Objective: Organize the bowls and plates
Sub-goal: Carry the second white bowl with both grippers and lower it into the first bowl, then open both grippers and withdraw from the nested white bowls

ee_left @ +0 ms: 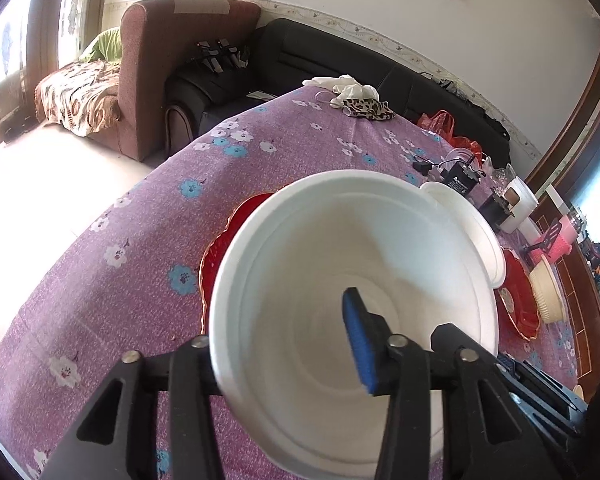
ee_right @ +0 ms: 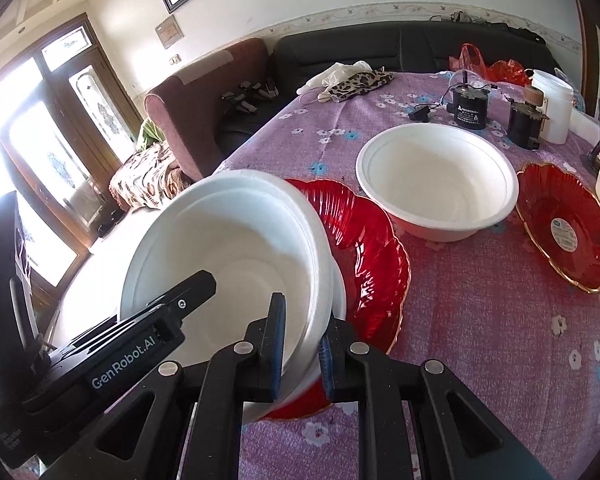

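Left to right across the right wrist view. Left gripper [ee_right: 204, 284]: enters from the lower left, one finger inside the held white bowl [ee_right: 236, 248]; in the left wrist view its blue-padded finger lies on the inner wall while the other passes outside, so the left gripper [ee_left: 284, 344] pinches the held white bowl [ee_left: 340, 280] at its near wall. Right gripper [ee_right: 300, 344]: jaws narrow, pinching the same bowl's rim on the opposite side. The bowl appears to be two nested foam shells, tilted, raised above the near red plate [ee_right: 372, 248], which lies toward the near left edge of the tablecloth [ee_right: 480, 340]. Second white bowl [ee_right: 436, 176]: upright near the middle of the cloth, just beside that plate. Far red plate [ee_right: 568, 224]: toward the right edge, apart from the second bowl.

Handling, as judged: foam bowls are very light, dent under pressure and may cling together; grip the rim wall gently. The red plates look like glass or hard plastic, stiff, glossy and possibly slippery, with scalloped gilt edges; grip the rim.
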Motion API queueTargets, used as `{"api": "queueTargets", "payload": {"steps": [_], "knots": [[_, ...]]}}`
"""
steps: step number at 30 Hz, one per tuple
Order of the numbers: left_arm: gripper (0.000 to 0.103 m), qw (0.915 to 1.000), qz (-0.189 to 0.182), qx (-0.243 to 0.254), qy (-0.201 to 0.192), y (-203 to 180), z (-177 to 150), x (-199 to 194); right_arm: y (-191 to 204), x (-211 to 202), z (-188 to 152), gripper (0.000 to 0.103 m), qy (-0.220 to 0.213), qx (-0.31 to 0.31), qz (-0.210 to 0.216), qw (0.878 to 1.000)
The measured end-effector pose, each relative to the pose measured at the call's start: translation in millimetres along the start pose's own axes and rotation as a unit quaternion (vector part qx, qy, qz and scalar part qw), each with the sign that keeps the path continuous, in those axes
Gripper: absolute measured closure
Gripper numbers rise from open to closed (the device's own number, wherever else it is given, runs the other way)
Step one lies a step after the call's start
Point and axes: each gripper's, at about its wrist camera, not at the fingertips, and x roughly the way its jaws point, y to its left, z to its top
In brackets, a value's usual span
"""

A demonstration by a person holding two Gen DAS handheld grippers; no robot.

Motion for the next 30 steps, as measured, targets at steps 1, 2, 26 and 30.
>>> {"api": "queueTargets", "payload": {"steps": [1, 2, 26, 30], "knots": [[0.056, 1.0, 0.003, 0.004, 0.0, -1, 0, 2, 1, 1, 1, 0.086, 0.0, -0.002, -0.003, 1.0], [0.056, 1.0, 0.005, 0.007, 0.0, -3, 1, 4, 2, 2, 1, 0.086, 0.001, -0.005, -0.006, 1.0], [0.041, 0.9992, -0.014, 0.02, 0.03, -13, 19, 16, -17, 15, 24, 0.086, 0.015, 0.022, -0.026, 0.999], [0.037, 0.9987, -0.031, 0.023, 0.033, -16, 17, 3, -16, 8, 22, 0.086, 0.019, 0.029, -0.009, 0.999]]}}
